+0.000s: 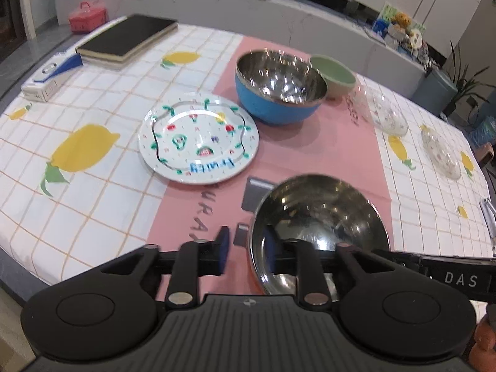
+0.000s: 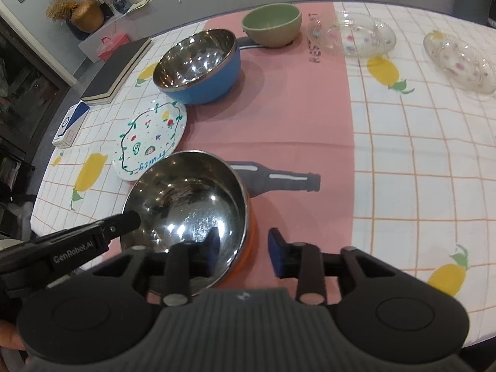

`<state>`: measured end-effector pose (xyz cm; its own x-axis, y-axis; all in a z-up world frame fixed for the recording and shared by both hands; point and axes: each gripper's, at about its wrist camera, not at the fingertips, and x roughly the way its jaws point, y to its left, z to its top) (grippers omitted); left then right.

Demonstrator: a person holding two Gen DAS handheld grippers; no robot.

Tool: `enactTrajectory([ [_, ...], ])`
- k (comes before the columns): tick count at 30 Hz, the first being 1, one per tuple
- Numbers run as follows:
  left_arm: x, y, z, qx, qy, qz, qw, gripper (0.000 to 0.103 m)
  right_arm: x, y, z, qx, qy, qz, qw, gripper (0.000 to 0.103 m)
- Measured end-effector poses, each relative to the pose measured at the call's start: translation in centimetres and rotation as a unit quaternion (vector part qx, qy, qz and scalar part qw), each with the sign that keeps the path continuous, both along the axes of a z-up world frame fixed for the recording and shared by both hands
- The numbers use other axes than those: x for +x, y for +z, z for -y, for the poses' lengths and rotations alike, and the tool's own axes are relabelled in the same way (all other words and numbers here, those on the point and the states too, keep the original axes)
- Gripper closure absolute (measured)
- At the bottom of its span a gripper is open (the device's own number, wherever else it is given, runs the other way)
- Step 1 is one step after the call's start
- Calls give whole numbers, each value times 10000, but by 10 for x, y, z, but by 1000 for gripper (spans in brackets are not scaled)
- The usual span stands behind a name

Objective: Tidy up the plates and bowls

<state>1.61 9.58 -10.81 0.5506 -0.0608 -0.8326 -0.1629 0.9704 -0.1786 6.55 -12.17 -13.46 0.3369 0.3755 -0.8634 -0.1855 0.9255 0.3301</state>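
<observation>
The orange bowl [image 2: 192,214], steel-lined, sat nearest on the pink runner, tilted a little. Beyond it, the blue bowl [image 1: 279,88], also steel inside, stood upright, with the green bowl [image 1: 333,76] just behind, touching or nearly so. The painted plate [image 1: 198,141], white with fruit drawings and blue lettering, lay flat left of the blue bowl. 2 clear glass dishes [image 2: 359,34] [image 2: 458,62] with coloured dots rested apart on the checked cloth at right.

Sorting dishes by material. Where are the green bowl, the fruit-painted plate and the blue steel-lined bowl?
green bowl [image 2: 271,21]: right wrist view, inner floor.
fruit-painted plate [image 1: 198,142]: left wrist view, painted centre.
blue steel-lined bowl [image 2: 214,80]: right wrist view, blue outer wall.
</observation>
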Motion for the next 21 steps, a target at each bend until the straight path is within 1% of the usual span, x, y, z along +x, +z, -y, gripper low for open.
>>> enactTrajectory([
  [2, 1, 2, 0, 37, -25, 6, 10000, 70, 0, 2, 1, -24, 19, 39, 10000, 60],
  [5, 4, 7, -3, 0, -80, 29, 10000, 70, 0, 9, 3, -66, 42, 148, 9999, 60],
  [10, 17, 28, -6, 178, -197, 304, 9992, 70, 11, 29, 5, -25, 29, 427, 9991, 59],
  [14, 35, 46, -10, 243, -319, 522, 9978, 70, 31, 46, 4, -7, 4, 659, 9978, 59],
  [17, 52, 56, -15, 201, -349, 674, 9969, 70, 49, 57, 1, 23, -22, 743, 9972, 59],
  [21, 80, 60, -23, 107, -358, 759, 9964, 70, 73, 68, -11, 34, 9, 879, 9961, 59],
])
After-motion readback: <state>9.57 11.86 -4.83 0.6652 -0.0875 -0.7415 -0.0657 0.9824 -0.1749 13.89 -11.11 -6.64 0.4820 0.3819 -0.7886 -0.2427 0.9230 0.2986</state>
